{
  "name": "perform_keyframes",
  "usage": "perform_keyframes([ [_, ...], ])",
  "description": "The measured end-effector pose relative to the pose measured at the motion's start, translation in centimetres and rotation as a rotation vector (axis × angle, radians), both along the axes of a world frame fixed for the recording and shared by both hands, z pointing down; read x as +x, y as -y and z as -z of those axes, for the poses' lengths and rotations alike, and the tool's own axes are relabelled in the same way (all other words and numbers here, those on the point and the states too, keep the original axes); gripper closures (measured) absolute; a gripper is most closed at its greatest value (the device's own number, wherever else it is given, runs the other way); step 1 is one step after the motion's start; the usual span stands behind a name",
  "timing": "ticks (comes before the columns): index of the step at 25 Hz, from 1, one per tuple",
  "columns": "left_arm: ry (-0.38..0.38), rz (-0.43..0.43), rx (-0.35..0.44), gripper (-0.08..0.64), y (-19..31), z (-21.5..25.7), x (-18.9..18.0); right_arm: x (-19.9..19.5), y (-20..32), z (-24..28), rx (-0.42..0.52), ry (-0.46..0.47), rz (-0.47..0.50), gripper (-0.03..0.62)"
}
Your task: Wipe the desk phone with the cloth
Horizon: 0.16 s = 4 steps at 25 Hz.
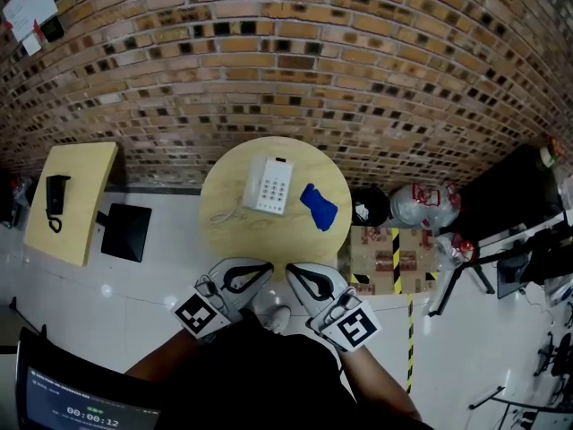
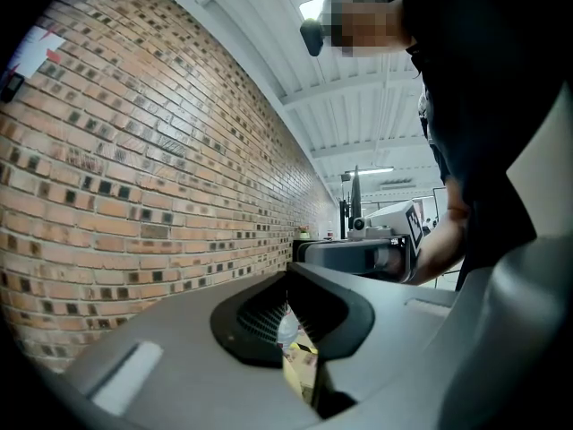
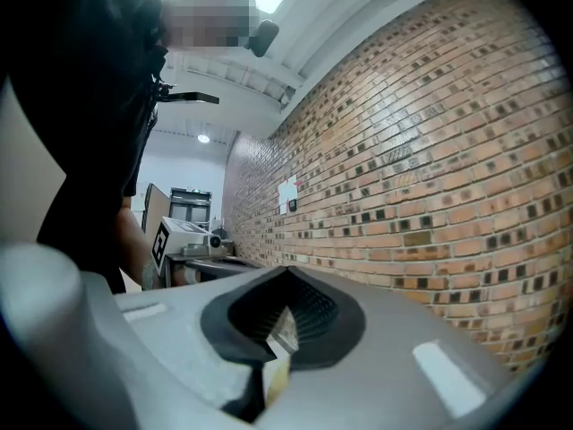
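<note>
Phone lies with long axis toward brick wall.

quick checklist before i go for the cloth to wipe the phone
1. Cloth lying free on the table, right of the phone: ok.
2. Nothing lying on the phone: ok.
3. Right gripper open for the pickup: not ok, jaws together.
4. Left gripper empty: ok, jaws together on nothing.
5. Cloth damp or dry: cannot tell.
</note>
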State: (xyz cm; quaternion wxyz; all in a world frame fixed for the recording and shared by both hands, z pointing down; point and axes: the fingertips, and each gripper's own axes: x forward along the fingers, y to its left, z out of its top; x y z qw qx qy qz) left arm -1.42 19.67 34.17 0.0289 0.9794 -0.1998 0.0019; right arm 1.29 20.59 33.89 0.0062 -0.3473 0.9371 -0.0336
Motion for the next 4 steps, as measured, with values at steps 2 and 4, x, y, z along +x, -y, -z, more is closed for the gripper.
perform_keyframes([
  [2,0.0,-0.001,-0.002,0.558,-0.19,0.06,0.1,0.06,-0.14,0.06,0.002,-0.004,0.0,0.592],
  [4,-0.003,-0.001,0.0,0.558,-0.4,0.16,0.19,0.11,-0.29,0.1,0.003,-0.007,-0.001,0.592],
])
